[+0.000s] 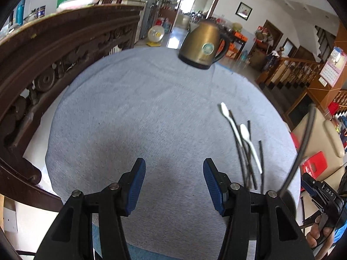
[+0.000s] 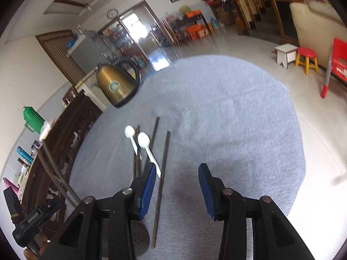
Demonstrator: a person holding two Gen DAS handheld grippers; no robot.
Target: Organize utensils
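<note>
Approach to the mixed utensil pile; nothing is picked up yet.

Both jaws stand spread and empty: your left hand-held gripper (image 1: 174, 183) hovers over bare grey cloth on the worktop (image 1: 134, 108), your right hand-held gripper (image 2: 177, 187) just beside the pile; two white plastic spoons (image 2: 142, 143) lie across the dark chopsticks (image 2: 161, 184) near the gold kettle (image 2: 118, 86); take a top spoon first, pinching its handle crosswise, so the sticks beneath do not scatter.

Chopsticks (image 1: 249, 162): near ends blurred, count unclear. Right gripper's left finger (image 2: 147, 186) hides the chopstick ends. Perforated disc (image 2: 139, 238): partly hidden, identity unclear.
</note>
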